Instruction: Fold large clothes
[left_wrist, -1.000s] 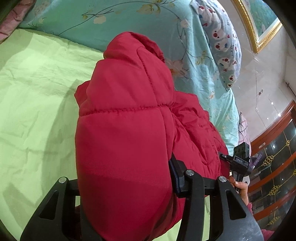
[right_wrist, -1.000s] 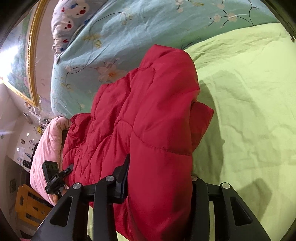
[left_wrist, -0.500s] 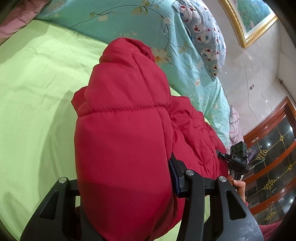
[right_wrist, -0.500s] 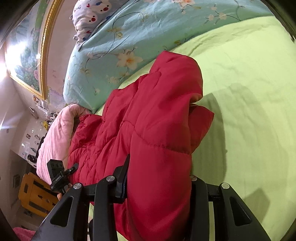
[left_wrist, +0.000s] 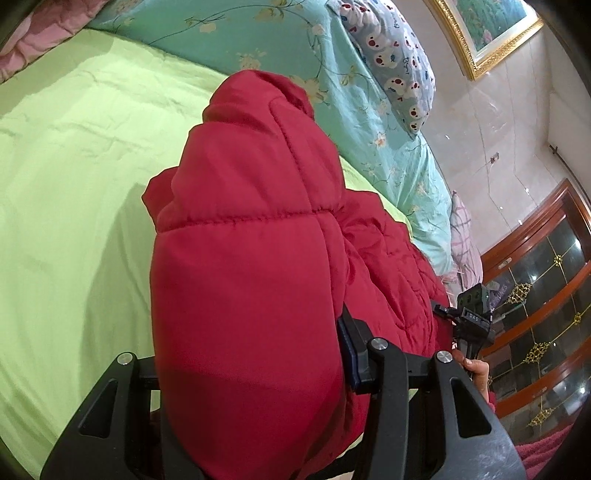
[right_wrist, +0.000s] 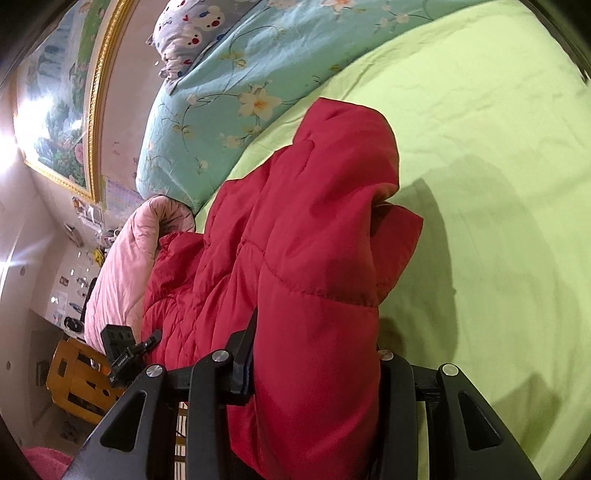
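Note:
A red padded jacket (left_wrist: 251, 236) hangs bunched over the green bed sheet (left_wrist: 62, 177), held up at both ends. My left gripper (left_wrist: 255, 373) is shut on a thick fold of it, the cloth filling the gap between the fingers. My right gripper (right_wrist: 314, 373) is likewise shut on another fold of the red jacket (right_wrist: 317, 236). In the left wrist view the right gripper's body (left_wrist: 472, 321) and a hand show beyond the jacket. In the right wrist view the left gripper's body (right_wrist: 125, 354) shows at lower left. The fingertips are hidden by cloth.
A teal floral quilt (left_wrist: 332, 62) and a patterned pillow (left_wrist: 391, 59) lie at the head of the bed. A pink quilt (right_wrist: 122, 269) sits at the bed's edge. A framed picture (right_wrist: 55, 110), a wooden glass-fronted cabinet (left_wrist: 543, 295) and a wooden chair (right_wrist: 74, 384) stand around the bed.
Both grippers have carried the red jacket sideways across the bed; the quilt, pillow and picture have shifted in both views. The grips on the jacket are the same.

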